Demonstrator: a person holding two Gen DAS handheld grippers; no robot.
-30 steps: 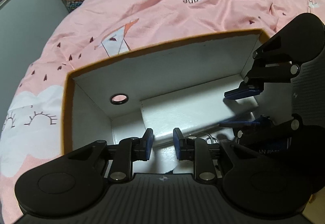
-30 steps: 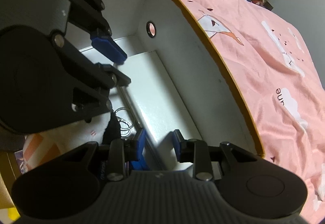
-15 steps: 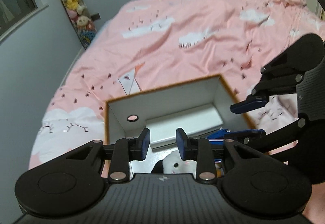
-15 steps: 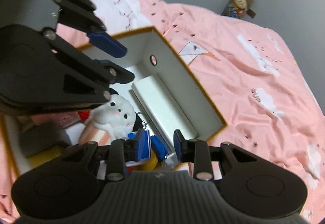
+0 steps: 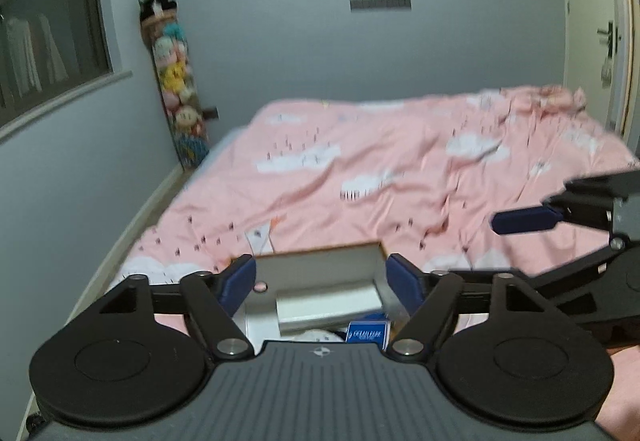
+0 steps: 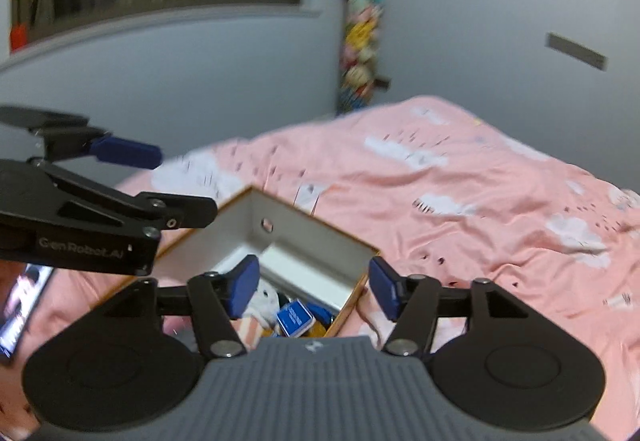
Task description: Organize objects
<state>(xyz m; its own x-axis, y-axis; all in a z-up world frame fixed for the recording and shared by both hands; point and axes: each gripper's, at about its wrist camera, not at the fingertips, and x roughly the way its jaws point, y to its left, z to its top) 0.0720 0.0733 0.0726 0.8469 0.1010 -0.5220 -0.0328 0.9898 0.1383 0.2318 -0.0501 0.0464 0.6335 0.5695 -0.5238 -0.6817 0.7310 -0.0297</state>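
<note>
Bed (image 5: 400,169): pink cotton cover, cloud print, rumpled.
Box (image 6: 320,237): rectangular, white card walls, tan rim, round finger hole; lies on the bed at 6 o'clock in both views, holding a blue packet (image 6: 294,317), a white slab and soft toys.
Left claw (image 5: 322,279), right claw (image 6: 314,291): jaws opening, nothing between them.
Step, judged: between picks; next calls for choosing another loose thing.

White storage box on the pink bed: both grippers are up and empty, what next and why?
Probably swing one gripper off the box to find a loose item. The left gripper and right gripper are opening with nothing between them, above the orange-rimmed white cardboard box, which already holds a small blue carton.
</note>
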